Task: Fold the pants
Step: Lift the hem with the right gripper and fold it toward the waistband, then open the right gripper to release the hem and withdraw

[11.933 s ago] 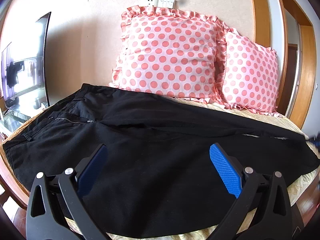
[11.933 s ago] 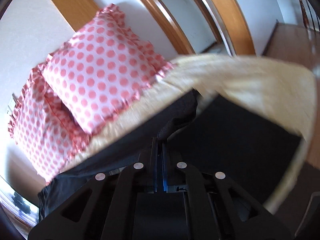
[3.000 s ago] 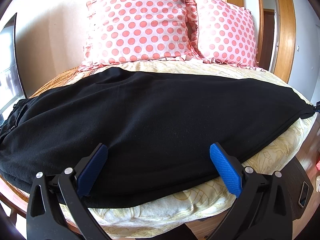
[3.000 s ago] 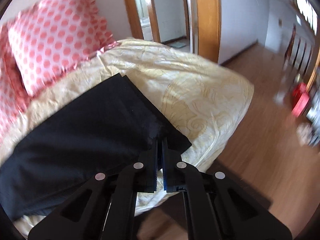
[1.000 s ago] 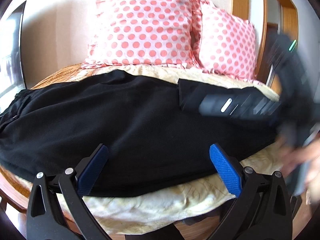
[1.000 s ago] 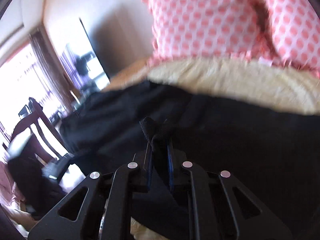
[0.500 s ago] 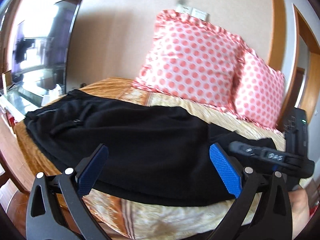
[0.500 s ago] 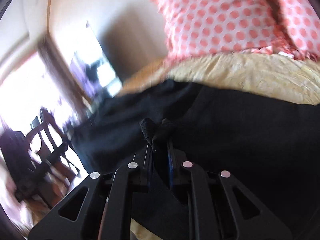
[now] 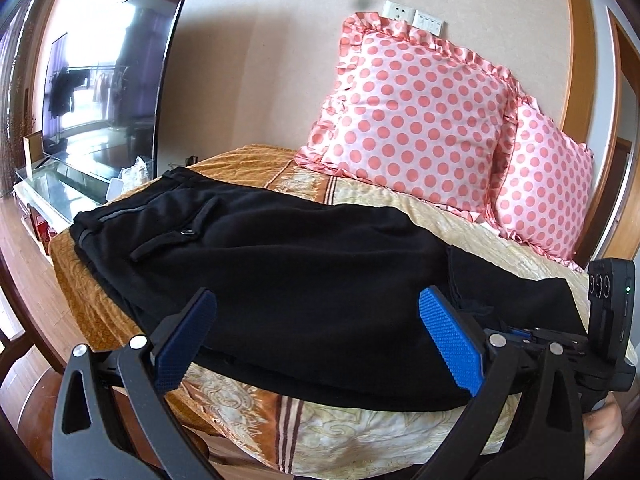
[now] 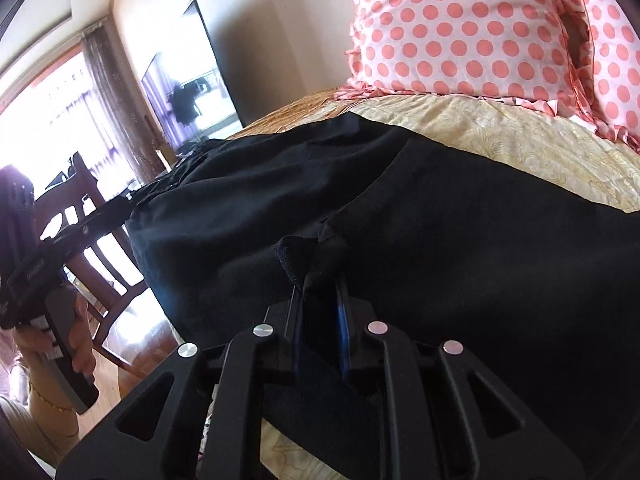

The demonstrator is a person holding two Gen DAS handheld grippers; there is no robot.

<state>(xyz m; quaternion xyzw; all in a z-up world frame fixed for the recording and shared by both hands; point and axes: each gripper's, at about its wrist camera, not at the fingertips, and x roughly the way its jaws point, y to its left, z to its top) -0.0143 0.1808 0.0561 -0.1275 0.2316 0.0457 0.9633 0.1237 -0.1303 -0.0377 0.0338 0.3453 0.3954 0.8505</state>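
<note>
Left-wrist view: black pants (image 9: 304, 264) lie across a bed with a yellow-and-orange patterned bedspread (image 9: 360, 436), waistband at the far left, the leg end doubled back over the right part. The left gripper (image 9: 316, 340) hovers at the near edge with its blue pads (image 9: 452, 344) spread wide and nothing between them. Two pink polka-dot pillows (image 9: 416, 120) lean against the far wall below a white socket panel (image 9: 412, 22). A flat-screen television (image 9: 108, 80) stands on a glass-topped stand (image 9: 52, 196) just beyond the bed's left end, closing off that side. The bedspread's near strip lies bare, and bare bedspread shows between pants and pillows. At far right the other handheld gripper's body rests at the folded leg end.

Right-wrist view: the right gripper (image 10: 320, 304) has a bunched corner of the pants (image 10: 440, 240) between its jaws, which have just been opening; a gap now shows beside the cloth, so the pads no longer press it. A wooden chair (image 10: 104, 240) stands close off the bed's left corner, with the person's left hand (image 10: 78, 344) around its gripper handle in front of it.
</note>
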